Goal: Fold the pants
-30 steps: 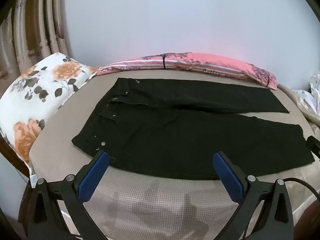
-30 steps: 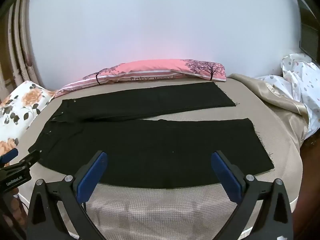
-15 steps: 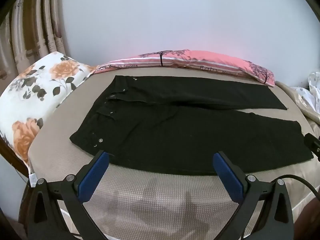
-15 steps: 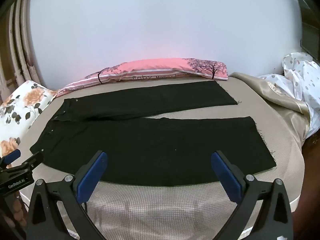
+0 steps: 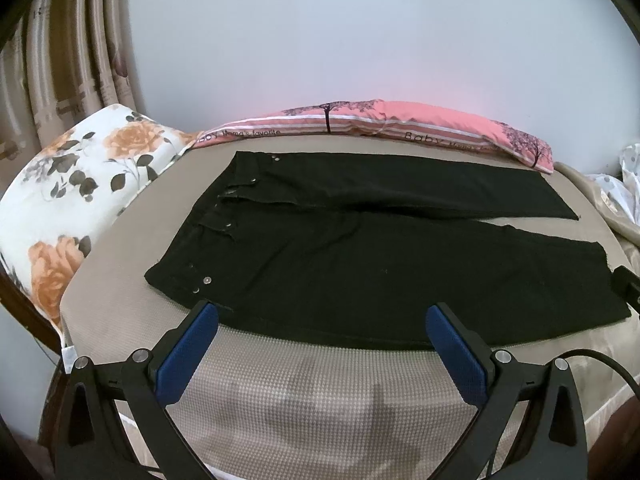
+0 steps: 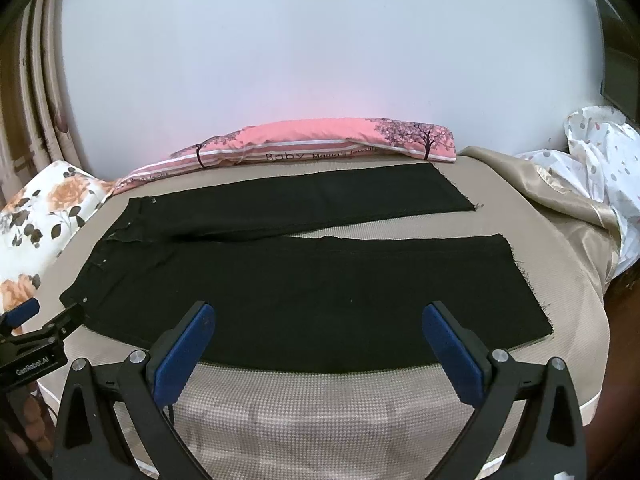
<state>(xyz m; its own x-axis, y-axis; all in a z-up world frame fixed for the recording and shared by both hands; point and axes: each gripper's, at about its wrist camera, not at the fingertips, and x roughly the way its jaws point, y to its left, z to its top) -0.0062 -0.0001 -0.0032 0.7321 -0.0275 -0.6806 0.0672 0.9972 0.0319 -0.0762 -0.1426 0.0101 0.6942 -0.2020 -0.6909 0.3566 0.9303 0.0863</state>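
Across the bed [image 5: 120, 292], the black pants [image 5: 360, 264] lie flat, legs apart and unfolded. Left gripper [image 5: 322, 344] and right gripper [image 6: 318, 340] hover wide open and empty at the near edge, every fold yet to make.

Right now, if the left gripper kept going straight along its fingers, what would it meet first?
Probably the near leg of the flat black pants on the beige checked bed cover. The open left gripper holds nothing and points at that leg's near edge, though depth is hard to judge.
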